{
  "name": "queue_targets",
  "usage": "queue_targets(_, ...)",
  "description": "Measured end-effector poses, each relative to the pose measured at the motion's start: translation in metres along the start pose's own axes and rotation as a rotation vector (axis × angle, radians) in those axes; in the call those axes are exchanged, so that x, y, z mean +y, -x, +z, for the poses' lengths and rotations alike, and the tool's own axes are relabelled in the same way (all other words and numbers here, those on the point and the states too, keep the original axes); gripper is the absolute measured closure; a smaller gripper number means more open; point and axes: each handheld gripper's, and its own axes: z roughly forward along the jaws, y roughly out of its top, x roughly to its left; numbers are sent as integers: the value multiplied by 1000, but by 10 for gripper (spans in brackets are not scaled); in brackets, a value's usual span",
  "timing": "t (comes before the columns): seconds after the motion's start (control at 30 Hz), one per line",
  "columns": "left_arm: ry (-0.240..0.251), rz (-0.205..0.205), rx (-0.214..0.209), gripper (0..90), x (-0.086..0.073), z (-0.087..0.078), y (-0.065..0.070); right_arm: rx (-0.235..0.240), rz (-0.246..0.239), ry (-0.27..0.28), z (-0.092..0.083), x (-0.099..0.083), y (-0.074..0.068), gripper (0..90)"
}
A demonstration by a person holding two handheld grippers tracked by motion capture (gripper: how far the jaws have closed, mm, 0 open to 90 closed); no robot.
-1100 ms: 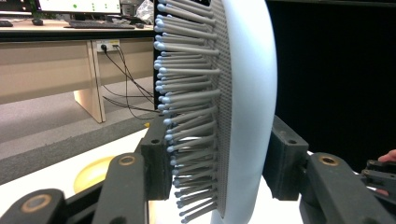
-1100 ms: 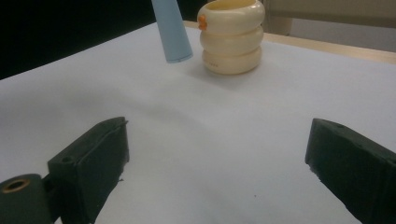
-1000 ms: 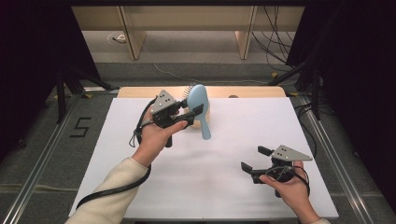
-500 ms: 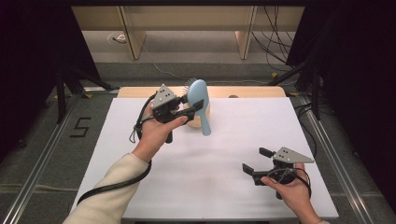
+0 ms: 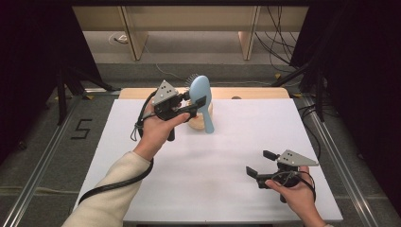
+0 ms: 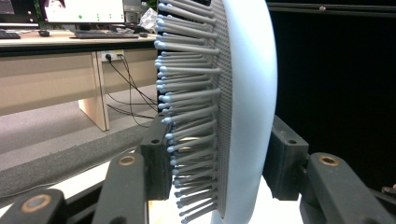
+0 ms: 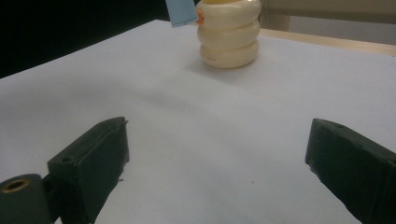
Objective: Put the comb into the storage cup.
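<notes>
A light blue hairbrush [image 5: 201, 90] with grey bristles [image 6: 187, 93] is held upright over the far middle of the white table [image 5: 227, 156], handle down. My left gripper [image 5: 195, 106] is shut on its head, one pad against the bristles and the other on the smooth back [image 6: 252, 93]. Just behind the handle a cream ringed piece [image 5: 197, 125] stands on the table; it is also seen in the right gripper view [image 7: 229, 37], with the handle's tip [image 7: 182, 11] beside its top. My right gripper [image 5: 260, 162] rests near the front right, open and holding nothing [image 7: 217, 154].
A wooden strip [image 5: 255, 92] runs along the table's far edge. Metal rails [image 5: 331, 142] flank the table. Dark curtains stand at both sides, and cables [image 5: 279, 33] lie on the floor beyond.
The left gripper has lifted the brush slightly and brought it more upright. The right gripper has stayed in place.
</notes>
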Motion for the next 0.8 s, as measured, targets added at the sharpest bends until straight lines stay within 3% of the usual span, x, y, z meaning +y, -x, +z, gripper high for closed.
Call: queue_targets(0.8,5,18,15,509,5,6,-5,-2,2,0,-1,-2,1,71)
